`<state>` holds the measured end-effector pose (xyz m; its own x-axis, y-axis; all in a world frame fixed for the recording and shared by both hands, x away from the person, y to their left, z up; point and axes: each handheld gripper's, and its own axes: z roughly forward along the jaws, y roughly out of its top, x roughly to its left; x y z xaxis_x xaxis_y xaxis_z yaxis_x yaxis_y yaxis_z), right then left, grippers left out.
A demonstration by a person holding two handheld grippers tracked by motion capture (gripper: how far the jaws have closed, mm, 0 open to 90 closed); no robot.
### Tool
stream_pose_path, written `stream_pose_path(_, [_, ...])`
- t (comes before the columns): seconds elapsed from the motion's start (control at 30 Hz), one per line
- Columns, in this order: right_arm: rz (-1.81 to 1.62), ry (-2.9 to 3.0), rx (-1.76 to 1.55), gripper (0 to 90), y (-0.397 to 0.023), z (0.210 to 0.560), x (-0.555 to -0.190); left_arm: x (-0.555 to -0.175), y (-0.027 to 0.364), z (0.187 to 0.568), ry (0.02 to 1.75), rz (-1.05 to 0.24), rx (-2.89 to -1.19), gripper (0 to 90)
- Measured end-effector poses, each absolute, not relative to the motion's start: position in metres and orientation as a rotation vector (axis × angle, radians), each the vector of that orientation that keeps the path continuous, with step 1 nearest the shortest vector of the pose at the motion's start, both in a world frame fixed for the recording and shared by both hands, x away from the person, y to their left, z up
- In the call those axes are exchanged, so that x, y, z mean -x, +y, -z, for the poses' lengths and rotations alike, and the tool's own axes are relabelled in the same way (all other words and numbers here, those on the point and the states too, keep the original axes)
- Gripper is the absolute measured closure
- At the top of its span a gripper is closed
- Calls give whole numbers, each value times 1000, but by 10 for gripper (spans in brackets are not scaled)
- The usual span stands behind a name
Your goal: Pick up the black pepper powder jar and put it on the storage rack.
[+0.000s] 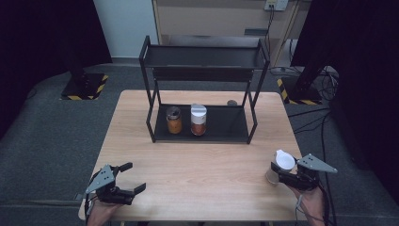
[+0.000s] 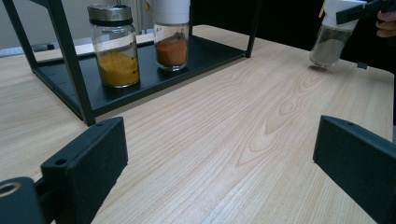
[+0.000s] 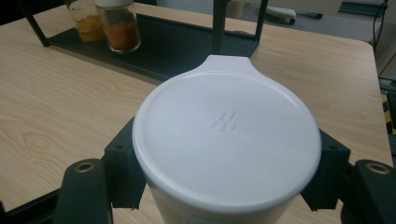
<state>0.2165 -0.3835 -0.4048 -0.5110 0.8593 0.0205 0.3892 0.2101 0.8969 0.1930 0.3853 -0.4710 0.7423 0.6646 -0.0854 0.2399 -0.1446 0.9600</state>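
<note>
1. White-capped spice jar (image 3: 227,140), lower centre of the right gripper view: its round cap, with a small pouring tab at the top edge, sits between the two black jaws, which press against its sides.
2. Right gripper (image 1: 291,172), lower right of the high view: jaws closed on the white-capped spice jar, which appears at the right edge of the table (image 1: 197,183), near the front corner. Whether the jar's base rests on the wood cannot be told.
3. Same jar in the left gripper view, upper right: clear glass body holding grey-brown contents, white cap clamped by the right gripper's black jaws, a person's fingers (image 2: 386,24) at the frame edge.
4. Left gripper (image 1: 129,177), lower left of the high view: jaws spread wide apart with nothing between them, above bare wood at the table's front left corner.
5. Black two-tier rack (image 1: 203,56), upper centre of the high view, standing on the far half of the table.
6. Yellow-spice jar (image 1: 174,120) with metal lid, on the rack's lower shelf, left position.
7. Orange-spice jar (image 1: 198,120) with white cap, just beside it to the right on the same shelf.
</note>
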Motion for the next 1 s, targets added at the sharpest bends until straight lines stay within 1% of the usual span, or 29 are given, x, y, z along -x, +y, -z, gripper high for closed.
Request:
stream_pose_path(0.17, [-1270,2022,-1129,305,-379,399,-221,-193,386,471,722,-430,-1717,22])
stream_pose_path(1.0, [-1338,2132,-991,305,-337,368,-265,-193,386,471,719,-428,-1716,22])
